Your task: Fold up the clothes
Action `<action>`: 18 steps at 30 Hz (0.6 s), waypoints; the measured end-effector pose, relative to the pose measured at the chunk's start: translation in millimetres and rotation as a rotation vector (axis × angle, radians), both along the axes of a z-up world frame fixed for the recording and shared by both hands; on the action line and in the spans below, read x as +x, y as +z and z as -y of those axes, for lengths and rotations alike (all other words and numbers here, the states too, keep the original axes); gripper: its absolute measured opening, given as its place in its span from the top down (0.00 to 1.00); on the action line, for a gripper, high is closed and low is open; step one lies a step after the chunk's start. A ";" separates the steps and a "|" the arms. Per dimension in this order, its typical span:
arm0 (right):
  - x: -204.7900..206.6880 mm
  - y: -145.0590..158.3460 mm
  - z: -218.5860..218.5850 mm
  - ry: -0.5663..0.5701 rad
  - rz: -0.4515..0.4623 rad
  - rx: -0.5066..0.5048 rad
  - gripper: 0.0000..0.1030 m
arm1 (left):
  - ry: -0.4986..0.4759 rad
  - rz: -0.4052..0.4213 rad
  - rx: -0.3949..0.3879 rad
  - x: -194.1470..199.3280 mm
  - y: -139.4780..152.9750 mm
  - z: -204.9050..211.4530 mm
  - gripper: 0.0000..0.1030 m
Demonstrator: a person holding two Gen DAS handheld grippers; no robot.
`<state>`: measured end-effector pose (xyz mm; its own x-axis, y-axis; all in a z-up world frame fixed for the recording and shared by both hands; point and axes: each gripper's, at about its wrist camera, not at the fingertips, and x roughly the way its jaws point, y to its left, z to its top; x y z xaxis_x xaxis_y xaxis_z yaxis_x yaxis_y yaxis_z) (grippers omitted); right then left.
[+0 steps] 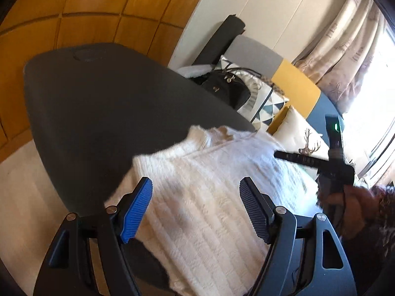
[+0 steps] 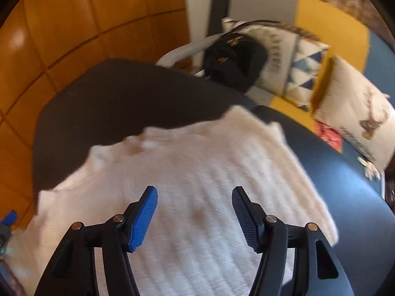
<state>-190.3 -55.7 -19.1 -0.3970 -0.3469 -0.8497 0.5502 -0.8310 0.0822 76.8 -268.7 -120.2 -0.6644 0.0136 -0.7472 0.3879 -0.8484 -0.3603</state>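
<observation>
Your white knit sweater (image 2: 187, 187) lies flat on the dark table (image 1: 98, 113), with a black handbag (image 1: 229, 88) and patterned cushions (image 2: 306, 74) on the sofa beyond. Both the left gripper (image 1: 196, 209) and right gripper (image 2: 195, 217) hover over it, jaws spread wide, gripping nothing. Only the left view shows your hand (image 1: 350, 204) on the other tool; a brownish spot, possibly a stain, shows only in the blurred right view.

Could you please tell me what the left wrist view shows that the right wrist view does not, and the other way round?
Only the left wrist view shows the curtain, the left gripper and the hand holding the other tool. Only the right wrist view shows the red cloth by the deer cushion and the right gripper. Both show the white sweater on the dark table, the black bag and open jaws.
</observation>
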 end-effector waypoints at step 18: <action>28.0 -9.5 50.7 0.073 -0.030 0.107 0.39 | -0.050 -0.132 0.062 29.8 26.2 -11.7 0.26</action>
